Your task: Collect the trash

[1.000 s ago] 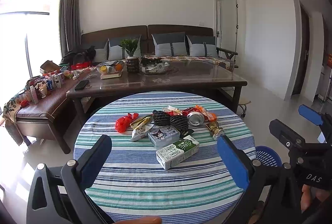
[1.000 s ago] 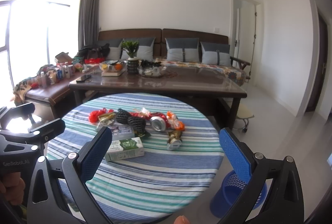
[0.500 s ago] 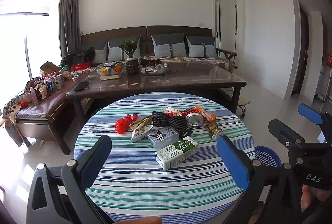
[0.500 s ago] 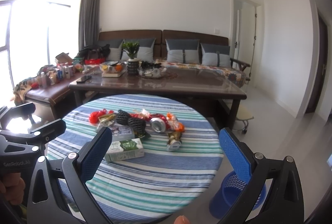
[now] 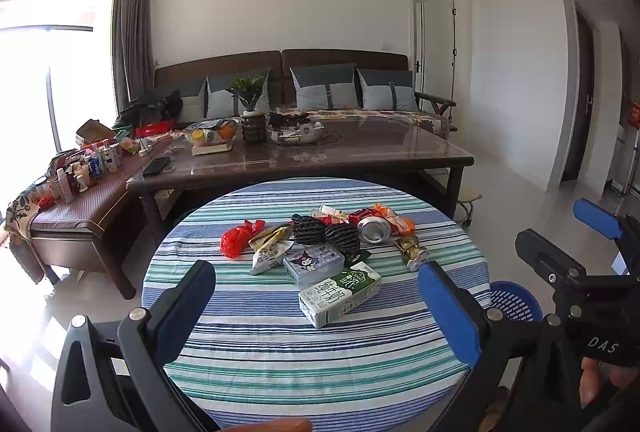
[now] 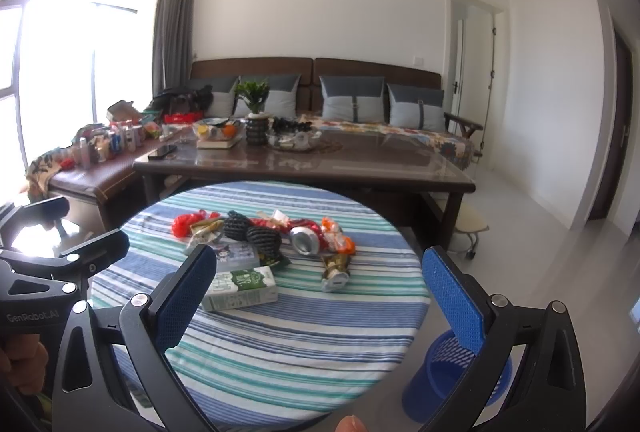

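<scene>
Trash lies in a heap on the round striped table [image 5: 280,360] [image 6: 280,344]: a green-and-white milk carton [image 5: 339,293] [image 6: 240,289], a grey tin with a cartoon print [image 5: 313,259], a crushed can [image 5: 374,229] [image 6: 305,240], a red bag [image 5: 236,241] [image 6: 185,223], black netting [image 5: 325,232] [image 6: 252,235] and wrappers. A blue mesh bin [image 5: 514,305] [image 6: 456,372] stands on the floor at the table's right. My left gripper [image 5: 320,306] and right gripper [image 6: 316,296] hover open over the near edge, empty, short of the heap.
A long dark glass-topped table [image 5: 360,156] with a plant, bowls and a phone stands behind the round one. A sofa [image 5: 320,84] lines the back wall. A cluttered bench [image 5: 72,192] is at left. A small stool [image 6: 472,228] sits near the right table leg.
Both grippers have drifted very slightly; the table and trash sit marginally lower and closer in view. Nothing was grasped or moved.
</scene>
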`<state>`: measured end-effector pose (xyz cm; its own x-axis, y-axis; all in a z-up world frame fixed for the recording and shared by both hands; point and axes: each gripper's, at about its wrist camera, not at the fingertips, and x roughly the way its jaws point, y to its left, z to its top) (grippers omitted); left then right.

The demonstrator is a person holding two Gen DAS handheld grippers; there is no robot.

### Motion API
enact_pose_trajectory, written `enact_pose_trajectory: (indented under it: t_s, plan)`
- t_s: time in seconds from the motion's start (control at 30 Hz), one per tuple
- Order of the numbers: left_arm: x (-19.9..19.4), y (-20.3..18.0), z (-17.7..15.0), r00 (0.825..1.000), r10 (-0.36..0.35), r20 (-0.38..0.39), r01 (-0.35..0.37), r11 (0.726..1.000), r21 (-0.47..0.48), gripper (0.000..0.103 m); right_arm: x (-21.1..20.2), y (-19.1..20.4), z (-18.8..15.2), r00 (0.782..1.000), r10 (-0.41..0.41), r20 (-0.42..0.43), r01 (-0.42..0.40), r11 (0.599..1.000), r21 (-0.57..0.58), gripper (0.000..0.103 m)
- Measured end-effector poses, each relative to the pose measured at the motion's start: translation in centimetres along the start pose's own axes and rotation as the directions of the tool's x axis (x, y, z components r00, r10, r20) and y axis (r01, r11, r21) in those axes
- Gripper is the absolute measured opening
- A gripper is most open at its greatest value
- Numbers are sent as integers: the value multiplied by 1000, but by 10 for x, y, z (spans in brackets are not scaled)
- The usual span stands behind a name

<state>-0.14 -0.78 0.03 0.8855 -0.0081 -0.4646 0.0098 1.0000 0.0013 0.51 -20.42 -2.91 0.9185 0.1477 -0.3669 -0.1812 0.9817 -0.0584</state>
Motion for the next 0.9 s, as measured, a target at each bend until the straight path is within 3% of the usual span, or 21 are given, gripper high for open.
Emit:
enact_pose_trajectory:
  t_s: [0.9]
  plan:
    - [-2, -1, 1, 1000, 0, 0, 0, 1000, 1, 103, -1, -2, 2, 1000, -1, 3, 1, 1000, -6, 103]
